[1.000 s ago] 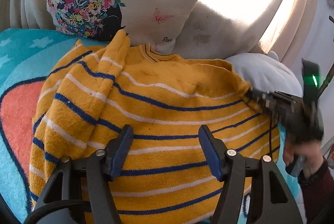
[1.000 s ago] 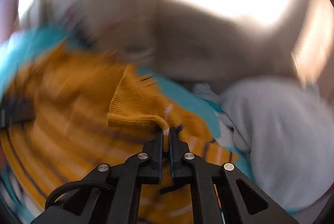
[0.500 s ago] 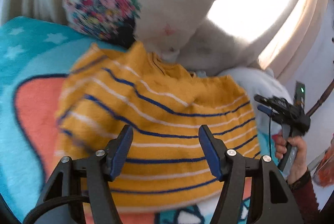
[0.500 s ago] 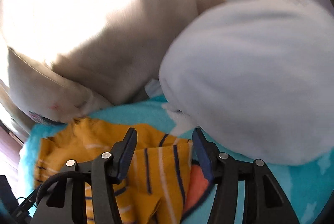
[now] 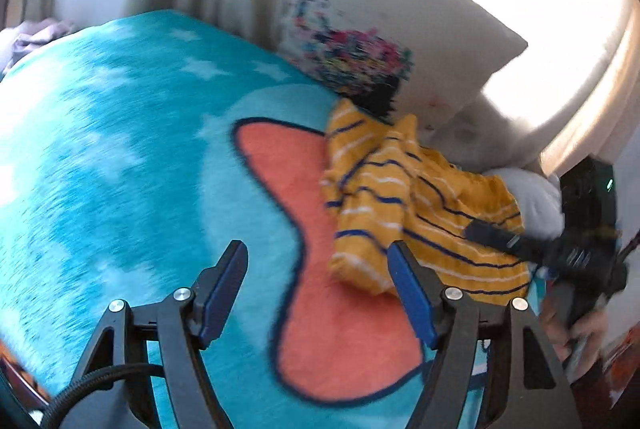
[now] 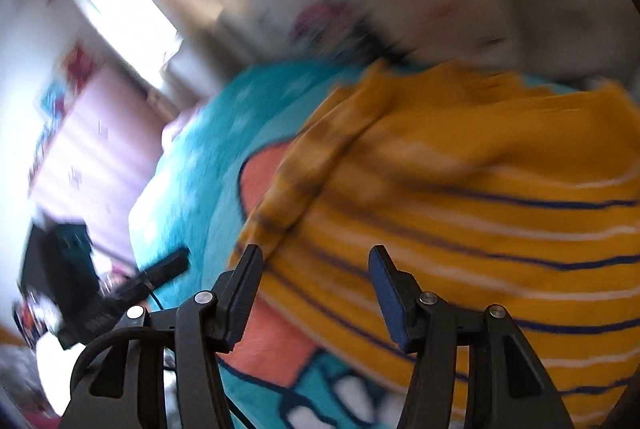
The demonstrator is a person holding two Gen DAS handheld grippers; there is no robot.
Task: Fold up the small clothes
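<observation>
Your left gripper [image 5: 316, 293], jaws opening and empty, sits over bare blanket [image 5: 120, 149]; the sweater [image 5: 420, 205] lies to its right, mid-frame, running toward lower right. Your right gripper [image 6: 316, 293], released and empty, hovers directly over its striped hem, so it's nearer.

— Item?
— One small knit sweater [image 5: 404, 201], mustard yellow with thin navy and white stripes.
— Condition, position?
— Partly folded, rumpled, lying flat on the teal blanket [image 5: 120, 157], just below the floral pillow [image 5: 384, 29].
</observation>
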